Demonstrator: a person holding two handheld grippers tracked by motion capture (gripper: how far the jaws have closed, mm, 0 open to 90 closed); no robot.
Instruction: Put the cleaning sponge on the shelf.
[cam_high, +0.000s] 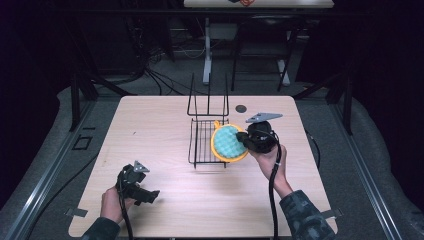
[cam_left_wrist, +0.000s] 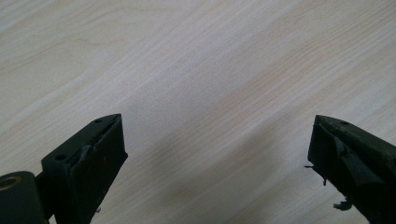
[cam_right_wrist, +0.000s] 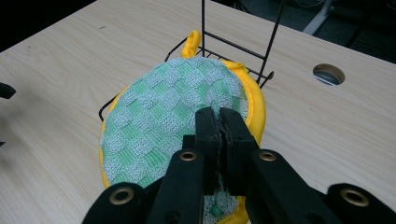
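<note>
Rack (cam_high: 207, 136) wires crowd right tongs (cam_right_wrist: 219, 122) clamped on potholder (cam_right_wrist: 163, 121); left tongs (cam_left_wrist: 217, 154) apart.

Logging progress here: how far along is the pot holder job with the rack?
Done: the right gripper has pinched the pot holder. In hand: it's held at the wire rack, overlapping its right edge. Left: apparently settling it in the rack and letting go. The left gripper waits open over the table.

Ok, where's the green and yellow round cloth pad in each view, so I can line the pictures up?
High view: the pad sits right of centre, over the wire rack's right side, at the right hand-held gripper.
Left gripper view: not in it; bare table.
Right gripper view: pad at centre, pinched by shut jaws.
Shared landmark: the wire rack.
</note>
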